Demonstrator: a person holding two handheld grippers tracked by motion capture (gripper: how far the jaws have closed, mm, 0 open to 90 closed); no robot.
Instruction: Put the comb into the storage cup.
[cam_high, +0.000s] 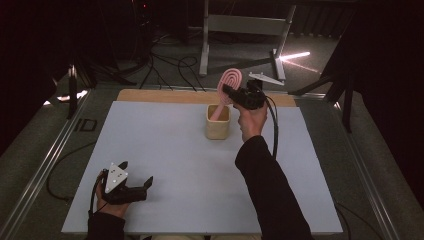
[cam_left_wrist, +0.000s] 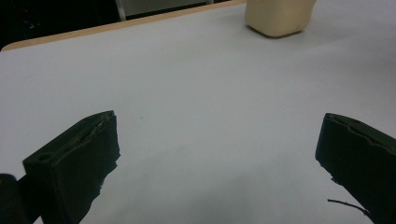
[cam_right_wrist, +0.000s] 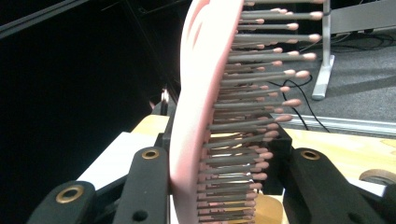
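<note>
At the lower left of the high view, the left gripper (cam_high: 136, 186) rests low over the white table surface (cam_high: 165, 155), held by the person's left hand (cam_high: 107, 205) at the bottom edge of the frame. Its grey three-cornered plate faces upward. In the left gripper view, the two black jaws stand wide apart at the lower left and lower right corners, with nothing but bare table between them; the gripper holds nothing.

Near the centre of the high view, slightly toward the top, a beige square holder (cam_high: 218, 122) stands upright on the table. The same holder appears at the upper right of the left gripper view (cam_left_wrist: 279, 17), well apart from the left gripper's jaws.

Just right of the holder and above it in the high view, the right gripper (cam_high: 227, 91) is held by the person's right hand (cam_high: 251, 120), the dark sleeve running down toward the lower right. Its jaws are partly closed on a pink hairbrush (cam_high: 228, 85). The brush head is raised at the upper centre of the frame, and its handle slants down into the holder's opening. In the right gripper view, the hairbrush (cam_right_wrist: 196, 116) stands upright at the centre of the frame; one jaw presses its smooth pink back and the other stands against its bristle side.
</note>
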